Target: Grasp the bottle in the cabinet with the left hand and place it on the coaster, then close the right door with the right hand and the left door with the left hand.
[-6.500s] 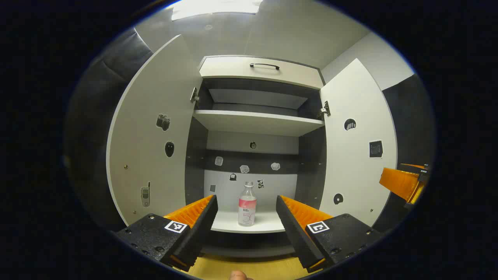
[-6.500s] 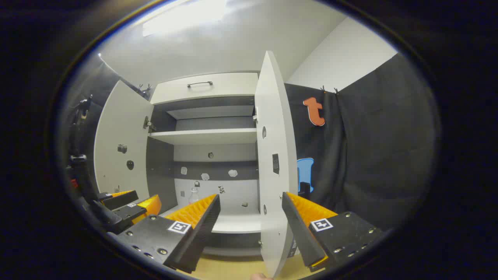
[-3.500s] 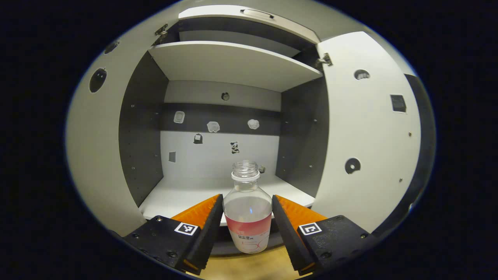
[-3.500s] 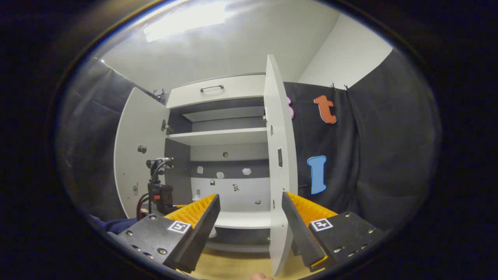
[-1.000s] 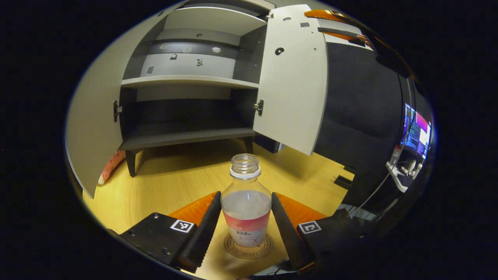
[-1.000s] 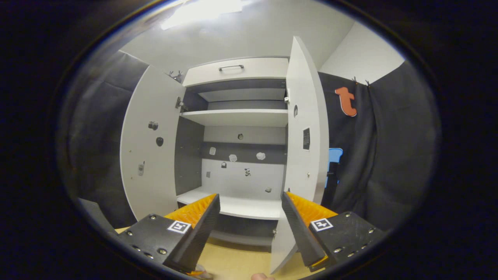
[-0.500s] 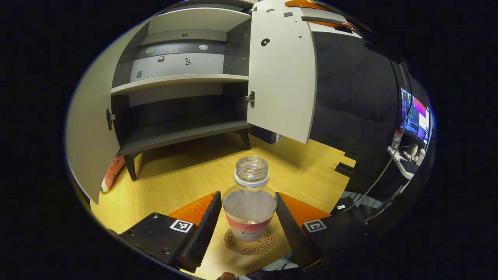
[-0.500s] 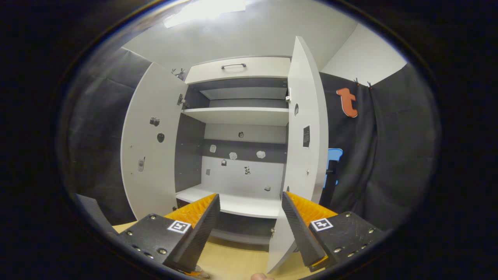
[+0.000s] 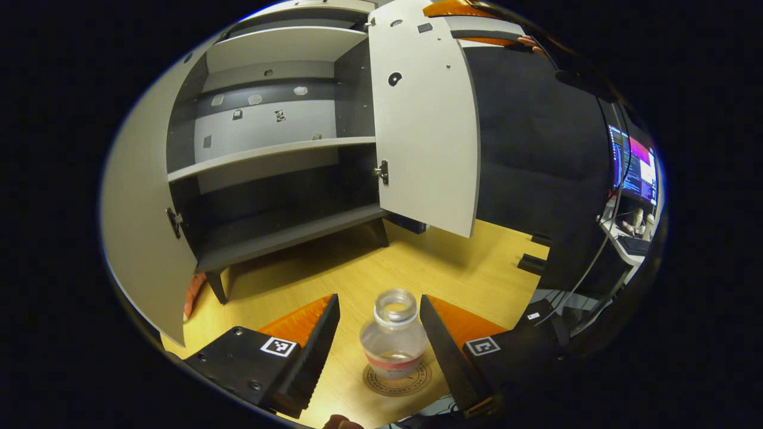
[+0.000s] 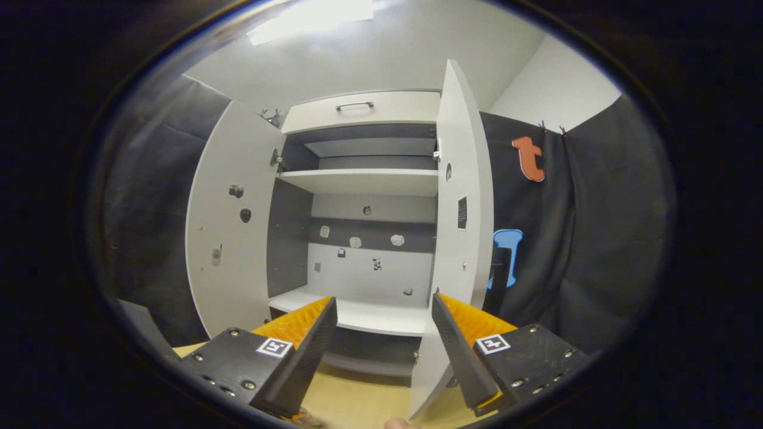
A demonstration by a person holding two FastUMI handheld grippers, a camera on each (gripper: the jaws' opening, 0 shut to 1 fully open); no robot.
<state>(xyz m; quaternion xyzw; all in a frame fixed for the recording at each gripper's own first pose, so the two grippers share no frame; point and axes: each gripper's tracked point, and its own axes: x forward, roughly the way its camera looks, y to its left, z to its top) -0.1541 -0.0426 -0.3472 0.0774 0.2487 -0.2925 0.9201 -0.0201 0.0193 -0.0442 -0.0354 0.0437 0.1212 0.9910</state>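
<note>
The clear bottle (image 9: 394,344) with a pink label and no cap stands upright on the round brown coaster (image 9: 398,379) on the wooden tabletop. My left gripper (image 9: 379,342) is open, raised above it, with its orange fingers on either side and a gap to the glass. Behind stands the white cabinet (image 9: 268,161), both doors open. In the right gripper view my right gripper (image 10: 384,333) is open, facing the cabinet, with the right door (image 10: 462,238) edge-on just left of its right finger. The left door (image 10: 229,226) hangs wide open.
The wooden tabletop (image 9: 357,268) runs under and before the cabinet. A monitor (image 9: 635,173) and cables sit at the far right of the left gripper view. Black cloth (image 10: 566,238) lines the booth right of the cabinet. A drawer with a dark handle (image 10: 354,106) tops the cabinet.
The left gripper set the bottle on the coaster, opened, and has lifted up and back from it. The right gripper has barely shifted before the right door.
</note>
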